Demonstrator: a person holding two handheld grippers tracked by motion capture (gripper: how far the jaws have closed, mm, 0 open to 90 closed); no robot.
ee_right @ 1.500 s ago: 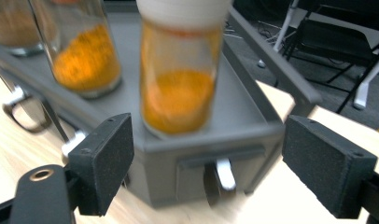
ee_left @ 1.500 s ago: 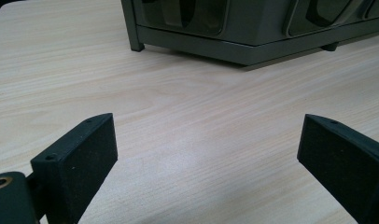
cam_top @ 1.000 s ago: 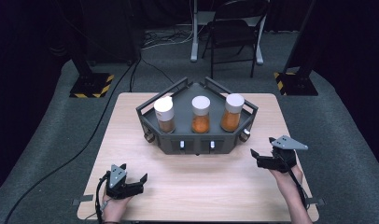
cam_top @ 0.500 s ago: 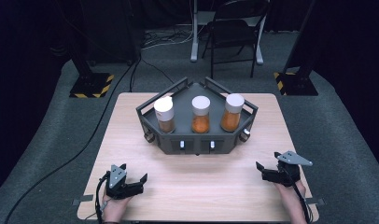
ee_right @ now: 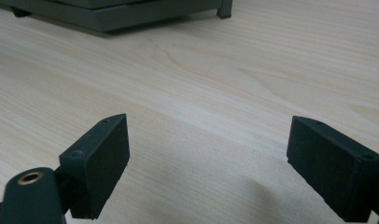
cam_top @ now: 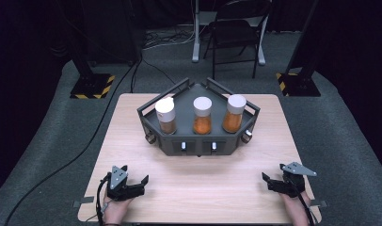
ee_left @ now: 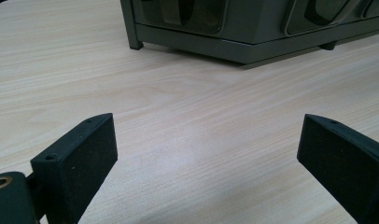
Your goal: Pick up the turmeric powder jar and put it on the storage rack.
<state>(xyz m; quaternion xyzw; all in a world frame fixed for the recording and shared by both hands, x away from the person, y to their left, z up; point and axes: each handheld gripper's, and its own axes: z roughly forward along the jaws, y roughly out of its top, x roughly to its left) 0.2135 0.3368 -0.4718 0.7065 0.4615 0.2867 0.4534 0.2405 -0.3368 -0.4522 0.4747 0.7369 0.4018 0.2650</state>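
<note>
A: We see both hands low at the near edge of the pale wooden tabletop (cam_top: 132,141), each holding a black two-jaw tool. The left gripper (cam_top: 133,184) sits at the near left corner, the right gripper (cam_top: 273,182) at the near right. Both sets of jaws stand wide open with nothing but bare wood between them.

B: And the work lies ahead of us. The dark grey angular metal rack (cam_top: 198,143) stands mid-table, well apart from both tools, carrying three upright clear jars with white lids.

A: We count them left to right: the brown-filled jar (cam_top: 167,117), the orange-filled middle jar (cam_top: 202,117) and the orange-filled right jar (cam_top: 234,114). Each stands with its long axis vertical, in its own bay, none touching its neighbour.

B: So the relation that matters: the jars lie forward of the jaws and higher, up on the rack. We judge the brown-filled jar nearer the left hand, the right jar nearer the right; the middle one sits roughly between the two.

A: In the left gripper view the rack's lower wall (ee_left: 253,32) crosses the top of the picture, beyond open tabletop. We reckon any reach must travel forward and rise, the jaws coming level to meet an upright jar's side.
</note>
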